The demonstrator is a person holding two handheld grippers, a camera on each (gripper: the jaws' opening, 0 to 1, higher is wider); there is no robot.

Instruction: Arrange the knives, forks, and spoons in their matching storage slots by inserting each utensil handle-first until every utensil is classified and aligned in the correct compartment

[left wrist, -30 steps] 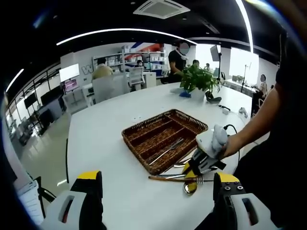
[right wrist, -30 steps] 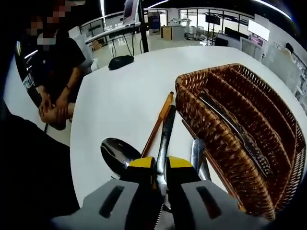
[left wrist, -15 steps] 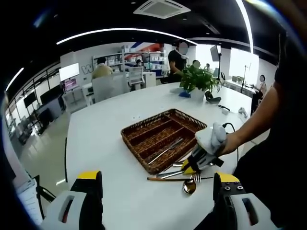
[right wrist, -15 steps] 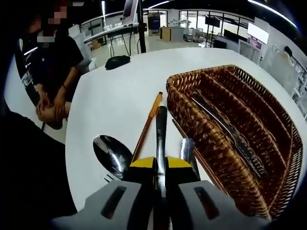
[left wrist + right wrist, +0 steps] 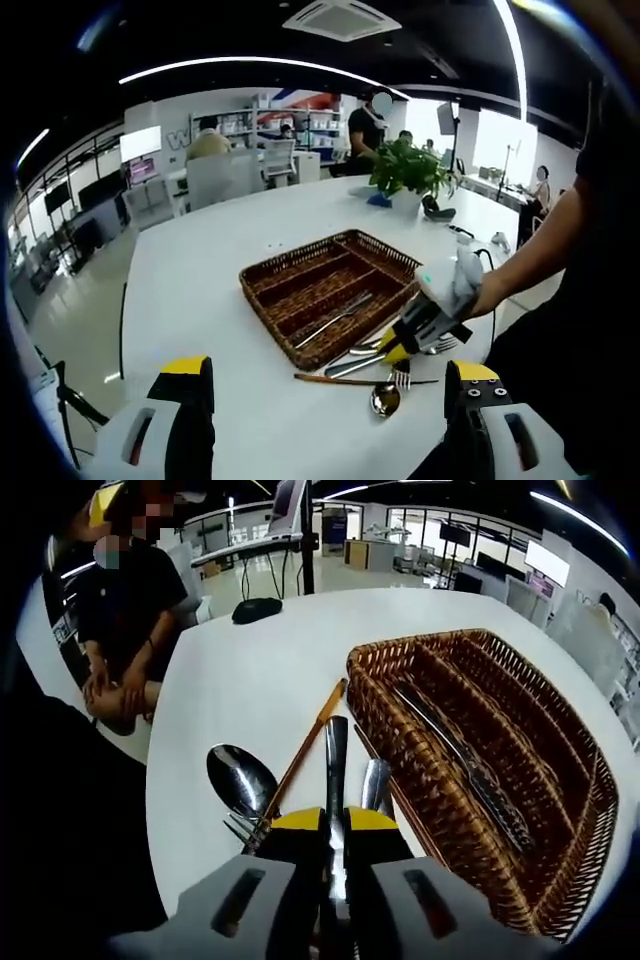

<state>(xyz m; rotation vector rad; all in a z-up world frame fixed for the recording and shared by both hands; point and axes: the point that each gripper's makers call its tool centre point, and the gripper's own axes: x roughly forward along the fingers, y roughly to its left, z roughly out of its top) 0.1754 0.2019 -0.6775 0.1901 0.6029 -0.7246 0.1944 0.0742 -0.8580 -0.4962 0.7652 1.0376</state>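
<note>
A brown wicker tray point(image 5: 300, 270) with long slots stands on the white table point(image 5: 200, 280); a fork and a knife point(image 5: 460, 765) lie in one slot. My right gripper point(image 5: 335, 822) is shut on a long metal utensil point(image 5: 335, 765), whose rounded handle points ahead beside the tray's point(image 5: 420, 800) near corner. A second metal handle point(image 5: 376, 783) lies right of it. A spoon point(image 5: 240, 778), fork tines point(image 5: 238, 828) and a wooden-handled utensil point(image 5: 310, 742) lie to its left. In the left gripper view the right gripper point(image 5: 420, 328) hovers by the tray's near edge. My left gripper point(image 5: 325, 400) is open, well short of the tray.
A potted plant point(image 5: 405, 172) and small items stand at the table's far side. A seated person point(image 5: 125, 610) is beyond the table edge in the right gripper view. Chairs, desks and other people fill the room behind. My own arm point(image 5: 540, 260) reaches in from the right.
The held utensil has swung from leaning toward the tray's corner to pointing straight ahead. Both views have shifted slightly with the hands. The left gripper stays open.
</note>
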